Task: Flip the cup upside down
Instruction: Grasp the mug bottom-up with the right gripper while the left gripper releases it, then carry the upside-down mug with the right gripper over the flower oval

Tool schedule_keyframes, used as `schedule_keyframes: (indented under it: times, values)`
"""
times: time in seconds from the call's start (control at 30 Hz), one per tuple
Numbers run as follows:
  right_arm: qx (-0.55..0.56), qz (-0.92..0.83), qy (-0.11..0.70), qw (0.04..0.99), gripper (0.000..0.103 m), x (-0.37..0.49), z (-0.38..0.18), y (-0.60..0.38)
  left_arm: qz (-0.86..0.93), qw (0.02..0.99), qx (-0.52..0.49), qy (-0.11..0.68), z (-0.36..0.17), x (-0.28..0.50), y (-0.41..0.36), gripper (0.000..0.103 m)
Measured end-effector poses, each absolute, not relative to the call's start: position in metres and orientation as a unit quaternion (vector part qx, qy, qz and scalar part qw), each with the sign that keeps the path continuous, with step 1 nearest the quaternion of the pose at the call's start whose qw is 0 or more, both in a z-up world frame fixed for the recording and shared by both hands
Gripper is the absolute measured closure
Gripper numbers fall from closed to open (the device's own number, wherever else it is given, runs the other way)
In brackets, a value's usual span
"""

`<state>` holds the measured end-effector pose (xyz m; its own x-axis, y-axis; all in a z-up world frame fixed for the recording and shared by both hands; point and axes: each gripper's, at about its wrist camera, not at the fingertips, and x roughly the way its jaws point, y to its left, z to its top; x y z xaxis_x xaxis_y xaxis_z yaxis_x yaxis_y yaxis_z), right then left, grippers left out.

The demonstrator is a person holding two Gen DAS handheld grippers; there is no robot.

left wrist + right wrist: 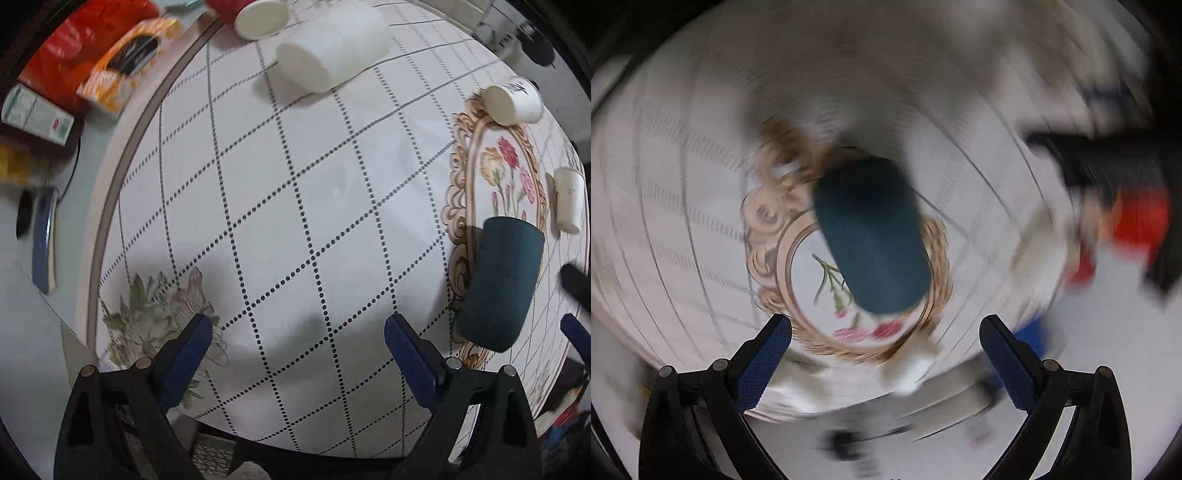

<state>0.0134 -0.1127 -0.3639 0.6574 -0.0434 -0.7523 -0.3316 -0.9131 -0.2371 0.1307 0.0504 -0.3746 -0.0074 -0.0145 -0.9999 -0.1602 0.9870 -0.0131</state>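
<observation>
Left gripper (297, 332) is wide open and holds nothing, hovering over the surface (295, 184); the dark teal cup (498, 284) stands ahead and right of it, untouched. Right gripper (885, 328) is also spread wide and empty, its view blurred, with the cup (871, 236) just ahead between its finger lines. Judged step: approach before grasp; next needs the right gripper closing on the cup wall, then lift and invert.

Left gripper (298, 326) and right gripper (885, 328) both gape wide, holding nothing.
</observation>
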Motion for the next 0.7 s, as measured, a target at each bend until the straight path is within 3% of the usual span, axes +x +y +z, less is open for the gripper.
schedule_keyframes:
  times: [0.2,0.57,0.7]
  values:
    - [-0.896,0.441,0.013,0.056,0.005,0.022,-0.390,-0.119,0.062,0.695,-0.088,0.711,-0.387,0.126,0.054,0.007]
    - [-0.882,0.471,0.012,-0.017,0.012,0.032,-0.413,-0.114,0.057,0.693,-0.086,0.714,-0.399,0.128,0.058,0.007]
    - [-0.882,0.471,0.015,-0.024,0.018,0.031,-0.421,-0.118,0.056,0.691,-0.086,0.716,-0.402,0.136,0.057,0.008]
